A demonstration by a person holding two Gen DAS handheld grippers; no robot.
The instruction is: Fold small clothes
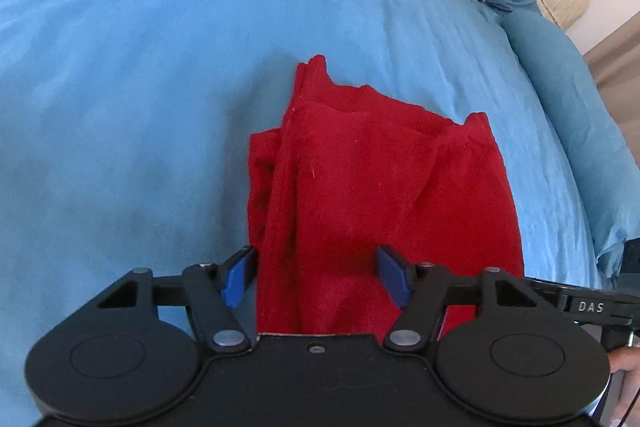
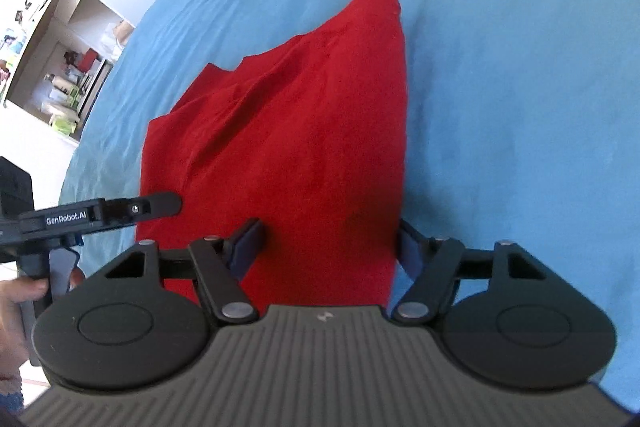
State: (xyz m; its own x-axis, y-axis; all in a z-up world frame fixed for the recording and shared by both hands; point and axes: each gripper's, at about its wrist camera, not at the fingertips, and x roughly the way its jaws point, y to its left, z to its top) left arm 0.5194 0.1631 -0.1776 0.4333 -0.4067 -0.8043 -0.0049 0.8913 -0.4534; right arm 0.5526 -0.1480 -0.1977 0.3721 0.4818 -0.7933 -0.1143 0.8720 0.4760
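Two tools | left tool (image 1: pixel 316 273) agape over red garment (image 1: pixel 372 179) | right tool (image 2: pixel 326 247) agape, straddling its edge, unpinched

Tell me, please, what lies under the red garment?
The red garment lies on the blue bedsheet, which shows all around it. Whether anything else is beneath its folded layers cannot be seen.
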